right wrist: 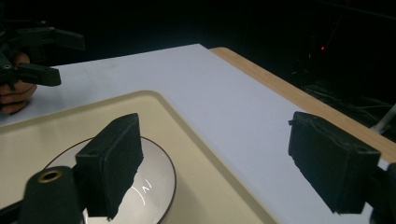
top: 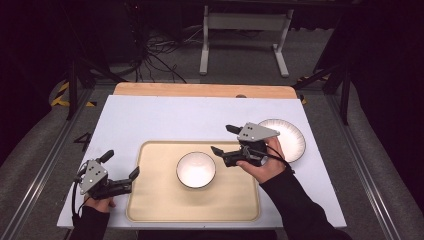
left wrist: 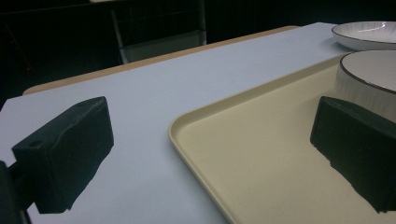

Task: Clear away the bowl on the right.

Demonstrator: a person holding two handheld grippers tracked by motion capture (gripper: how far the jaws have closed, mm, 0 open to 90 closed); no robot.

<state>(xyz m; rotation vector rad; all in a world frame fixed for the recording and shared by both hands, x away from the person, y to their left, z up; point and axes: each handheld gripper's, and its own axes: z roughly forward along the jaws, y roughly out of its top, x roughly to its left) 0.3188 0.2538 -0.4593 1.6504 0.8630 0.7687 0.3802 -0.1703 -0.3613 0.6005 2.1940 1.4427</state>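
Nearest the person's edge of the desk (top: 165,112), two dark-sleeved forearms come in, each hand carrying a hand-held gripper. On the left side, the left hand-held gripper (top: 121,165) sits low at the near left corner of the beige tray (top: 155,200), jaws spread wide and holding nothing; in the left gripper view one jaw hangs over the white desk surface and the other over the tray floor, the tray's rounded rim (left wrist: 187,135) running between them. A little farther in, a white bowl (top: 196,169) with a dark rim stands near the middle of the tray. Just to its right, the right hand-held gripper (top: 223,139) is held above the tray's far right part, jaws also wide apart and empty, pointing leftward; in the right gripper view one jaw hangs over the bowl (right wrist: 149,186) and the other over bare desk beyond the tray edge. Behind the right hand, a white plate (top: 292,137) with a dark rim lies on the desk, off the tray. Beyond that, a wooden strip (top: 200,90) edges the desk's far side.
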